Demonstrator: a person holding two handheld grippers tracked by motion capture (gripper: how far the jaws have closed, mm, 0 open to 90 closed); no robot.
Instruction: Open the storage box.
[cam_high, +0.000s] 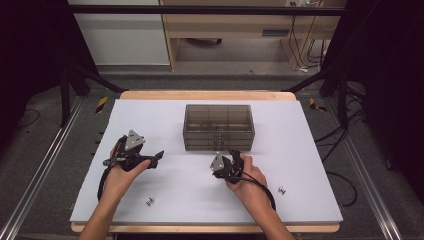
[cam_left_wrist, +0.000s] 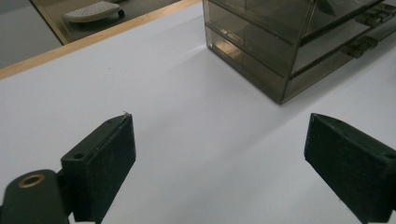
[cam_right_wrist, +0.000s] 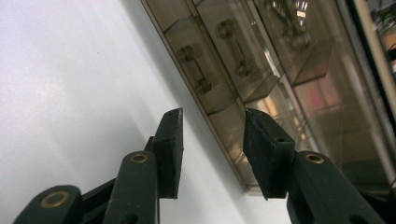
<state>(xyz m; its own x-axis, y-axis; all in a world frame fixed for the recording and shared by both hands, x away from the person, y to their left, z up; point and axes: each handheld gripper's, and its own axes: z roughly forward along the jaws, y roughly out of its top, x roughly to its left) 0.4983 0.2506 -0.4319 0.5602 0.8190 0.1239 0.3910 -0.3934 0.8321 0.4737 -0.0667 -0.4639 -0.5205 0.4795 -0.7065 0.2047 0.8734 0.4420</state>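
A smoky transparent drawer box (cam_high: 218, 126) stands at the middle back of the white board (cam_high: 145, 120). My left gripper (cam_high: 156, 158) lies level to the box's left, pointing right. In the left gripper view the left gripper (cam_left_wrist: 219, 144) is wide open over bare white surface, with the box (cam_left_wrist: 289, 42) ahead on the right. My right gripper (cam_high: 234, 156) sits just before the box's front face. In the right gripper view the right gripper (cam_right_wrist: 212, 135) has its jaws partly apart with nothing between them, close to a drawer front (cam_right_wrist: 261, 60) with small metal parts (cam_right_wrist: 194, 65) behind it.
Two small metal pieces lie on the board near the front edge, one (cam_high: 149, 201) by the left forearm and one (cam_high: 282, 190) right of the right hand. The wooden table edge (cam_high: 205, 95) runs behind the board. Dark frame posts stand at both sides.
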